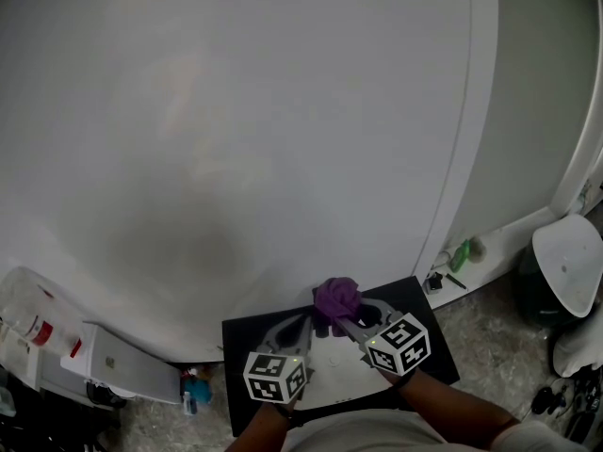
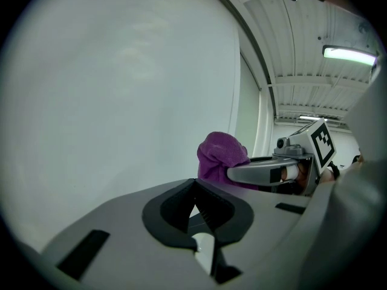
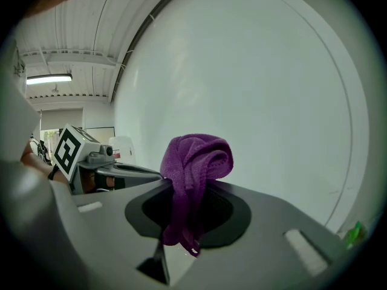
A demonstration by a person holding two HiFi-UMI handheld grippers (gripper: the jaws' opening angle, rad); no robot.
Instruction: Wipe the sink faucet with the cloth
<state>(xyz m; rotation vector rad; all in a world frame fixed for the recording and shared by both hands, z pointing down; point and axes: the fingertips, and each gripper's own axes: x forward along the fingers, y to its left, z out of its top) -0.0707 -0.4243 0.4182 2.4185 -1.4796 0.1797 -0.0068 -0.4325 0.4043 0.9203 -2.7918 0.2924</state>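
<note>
A plain white wall [image 1: 236,111] fills all views; no faucet is seen. Step judged: carrying, wiping not begun.

The crumpled purple terry cloth [image 3: 196,156] is pinched in the right gripper [image 3: 187,213]. The left gripper [image 2: 196,209] is closed on nothing.

Next: the faucet must be found and approached.

No legible writing is noted.

Both tools sit side by side at the bottom centre of the head view, their tips angled up-frame and converging. The left tool [image 1: 306,326] has its jaws pressed together with nothing between them. The right tool [image 1: 339,320] is clamped on a purple cloth [image 1: 336,298], which bunches above its tips. The right forearm [image 1: 452,411] enters from the lower right. The left wrist [image 1: 268,427] shows at the bottom edge.
</note>
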